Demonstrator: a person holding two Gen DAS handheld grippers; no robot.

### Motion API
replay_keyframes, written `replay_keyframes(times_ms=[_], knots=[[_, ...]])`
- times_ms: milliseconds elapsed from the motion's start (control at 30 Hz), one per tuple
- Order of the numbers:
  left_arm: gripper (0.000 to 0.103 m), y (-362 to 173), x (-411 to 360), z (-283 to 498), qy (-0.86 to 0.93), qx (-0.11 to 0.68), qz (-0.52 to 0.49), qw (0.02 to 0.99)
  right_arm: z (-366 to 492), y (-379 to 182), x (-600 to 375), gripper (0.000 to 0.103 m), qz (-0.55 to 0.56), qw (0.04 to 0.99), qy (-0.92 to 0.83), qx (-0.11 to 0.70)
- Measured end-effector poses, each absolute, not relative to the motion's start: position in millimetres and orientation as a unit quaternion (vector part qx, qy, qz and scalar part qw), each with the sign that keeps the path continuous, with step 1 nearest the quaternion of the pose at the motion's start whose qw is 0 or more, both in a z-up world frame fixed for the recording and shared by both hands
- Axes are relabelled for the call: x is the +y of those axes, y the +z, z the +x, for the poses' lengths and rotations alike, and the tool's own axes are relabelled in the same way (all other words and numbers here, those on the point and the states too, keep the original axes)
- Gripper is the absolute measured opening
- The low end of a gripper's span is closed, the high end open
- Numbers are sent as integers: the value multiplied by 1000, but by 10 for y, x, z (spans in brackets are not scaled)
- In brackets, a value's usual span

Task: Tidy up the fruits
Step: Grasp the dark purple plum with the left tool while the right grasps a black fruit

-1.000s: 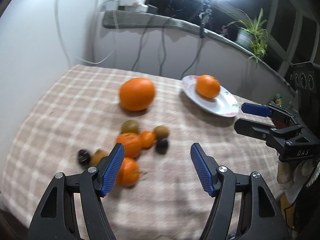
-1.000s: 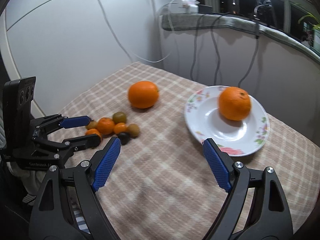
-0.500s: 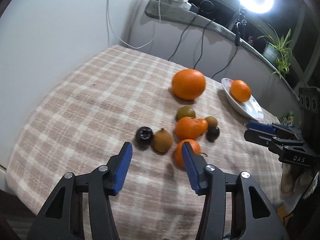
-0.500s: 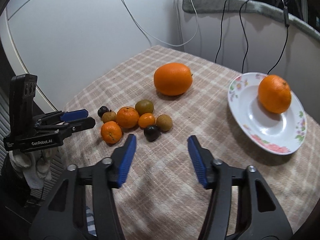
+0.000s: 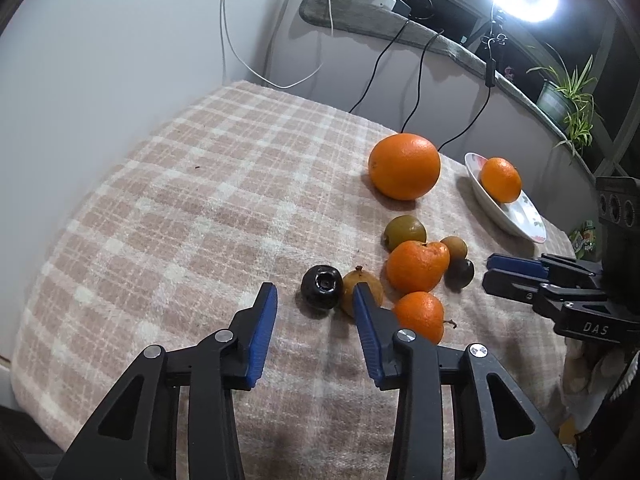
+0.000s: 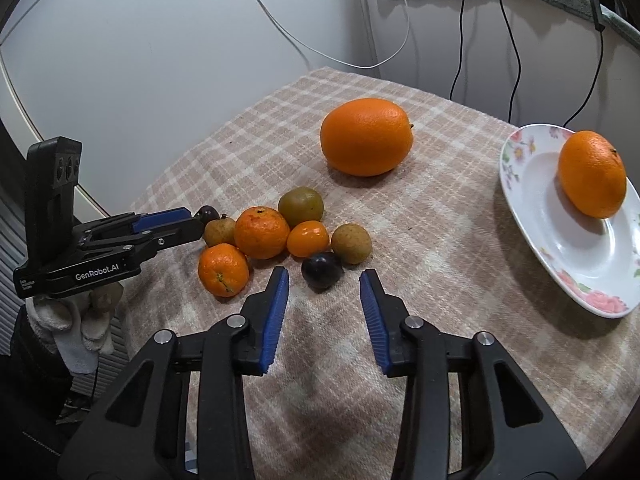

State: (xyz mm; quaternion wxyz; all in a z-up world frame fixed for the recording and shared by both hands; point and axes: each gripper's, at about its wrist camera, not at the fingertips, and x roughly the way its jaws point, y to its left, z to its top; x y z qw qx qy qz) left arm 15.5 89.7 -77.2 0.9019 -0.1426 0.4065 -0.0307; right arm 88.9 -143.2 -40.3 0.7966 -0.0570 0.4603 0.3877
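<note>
**Blue-padded tongs poised over the fruit pile**

Blue pads on our left tongs [image 5: 315, 300] stand apart, empty, low over the checked table [image 5: 192, 184], just short of a dark plum [image 5: 321, 293] and a brown longan [image 5: 366, 286] partly hidden behind the right pad. Our right tongs [image 6: 323, 286] gape likewise, empty, before another dark fruit [image 6: 321, 269] at the cluster's near edge. One orange [image 6: 592, 174] sits on the flowered plate [image 6: 560, 240], cut off at the frame's edge; a larger orange [image 6: 366, 136] lies apart.

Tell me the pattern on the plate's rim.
The white plate has pink flowers with green leaves along its rim, clearest in the right wrist view.
</note>
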Motion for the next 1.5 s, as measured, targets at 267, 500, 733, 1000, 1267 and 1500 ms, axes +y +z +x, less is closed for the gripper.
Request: replay_keyframes(times_ms=[267,500,733,1000,1267,1500], knots=[[38,-781,873,201,-56,411,-159,896,906,-478,-1335,33,-64,788,392,470],[38,-800,837,248,-79,417,-171,889,914,-496,-1300,27,-71,783,394,476],[20,-824,881,224,-70,417,-172,890,915,-504,-1315,22,-66,783,394,476],[20,-856,893,221,-73,414,-175,890,911,-516,-1289,22,-77,785,393,473],[19,-797,927,175,-69,403,-185,893,873,-474,-1310,21,-71,790,395,463],[17,-659,889,145,-75,389,-181,900,842,-371,-1387,20,-60,796,397,452]])
